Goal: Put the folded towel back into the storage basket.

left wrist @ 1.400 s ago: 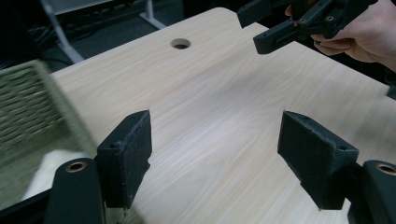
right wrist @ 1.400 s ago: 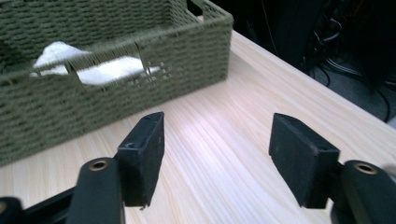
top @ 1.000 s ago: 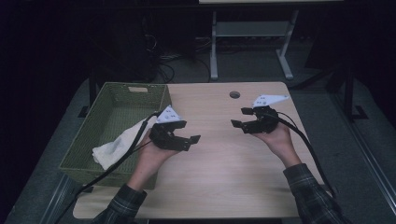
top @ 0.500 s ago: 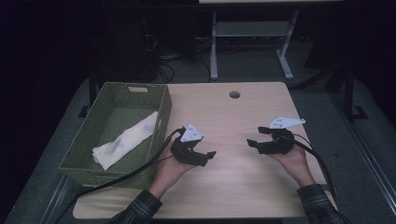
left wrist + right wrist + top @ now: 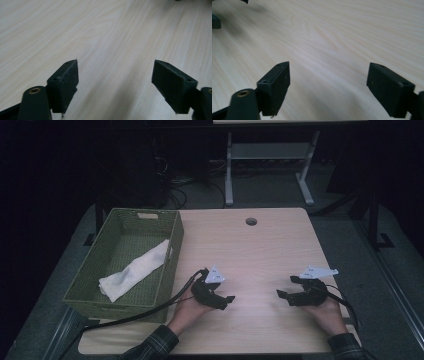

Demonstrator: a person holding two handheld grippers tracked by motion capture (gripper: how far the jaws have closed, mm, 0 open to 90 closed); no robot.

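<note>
White cloth (image 5: 133, 270) in basket (image 5: 90, 285), left of tongs (image 5: 227, 301).

A pale wood-grain counter (image 5: 260, 245) with a round cable hole (image 5: 251, 221) stands on grey floor (image 5: 345, 245); beyond, a white metal frame (image 5: 267, 165) and tangled cables (image 5: 185, 182) sit in dim darkness

We look along our right claw (image 5: 328, 87) at the pale wood-grain desk (image 5: 342, 35). Its two black jaws stand wide apart, having just been opening, with nothing between them. At the upper left edge, a dark part of the other claw (image 5: 215, 21) pokes in.
</note>
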